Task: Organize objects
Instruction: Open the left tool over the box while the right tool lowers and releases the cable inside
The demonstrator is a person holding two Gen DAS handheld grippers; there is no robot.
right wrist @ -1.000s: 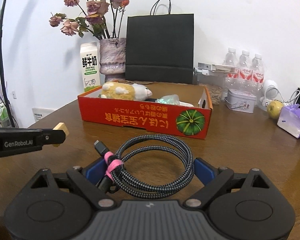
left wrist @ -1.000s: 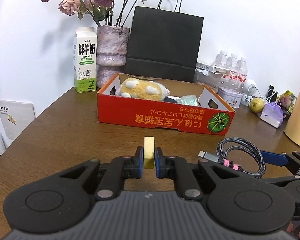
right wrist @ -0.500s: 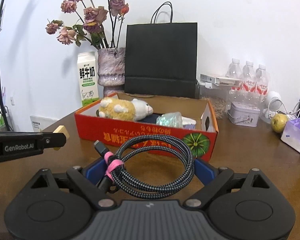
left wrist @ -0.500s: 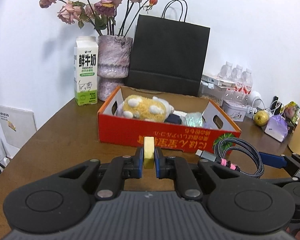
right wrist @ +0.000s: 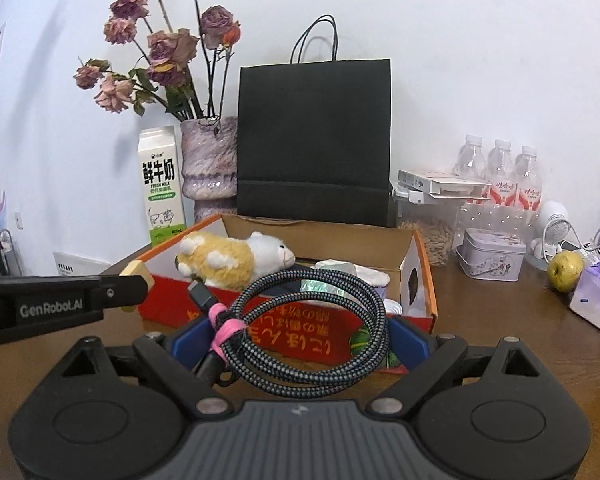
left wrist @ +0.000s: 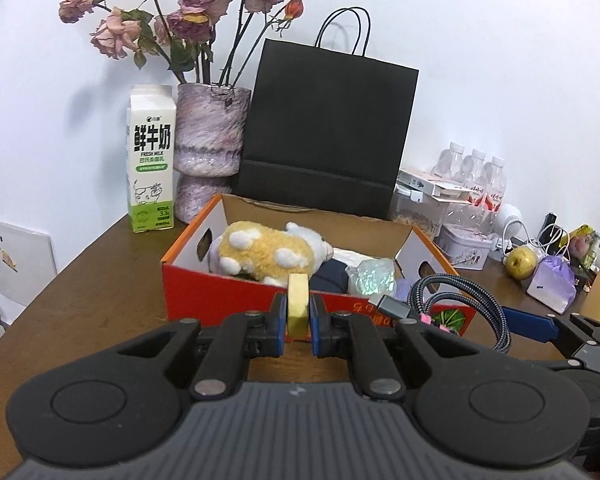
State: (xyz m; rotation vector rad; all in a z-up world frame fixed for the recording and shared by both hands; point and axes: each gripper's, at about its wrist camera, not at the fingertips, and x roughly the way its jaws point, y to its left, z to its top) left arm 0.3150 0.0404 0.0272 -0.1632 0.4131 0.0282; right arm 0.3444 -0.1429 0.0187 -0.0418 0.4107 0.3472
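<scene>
My left gripper is shut on a small pale yellow block, held just in front of the red cardboard box. That block also shows at the left gripper's tip in the right wrist view. My right gripper holds a coiled braided cable with a pink tie between its wide-set blue pads. The cable appears at the right of the left wrist view. Inside the box lie a yellow and white plush toy, a shiny wrapped item and other small things.
Behind the box stand a milk carton, a vase of dried roses and a black paper bag. To the right are water bottles, a small tin, an apple and a purple pouch on the wooden table.
Both grippers have moved toward the box and risen a little; the box now looks larger and its inside is more visible. Both grips are unchanged.
</scene>
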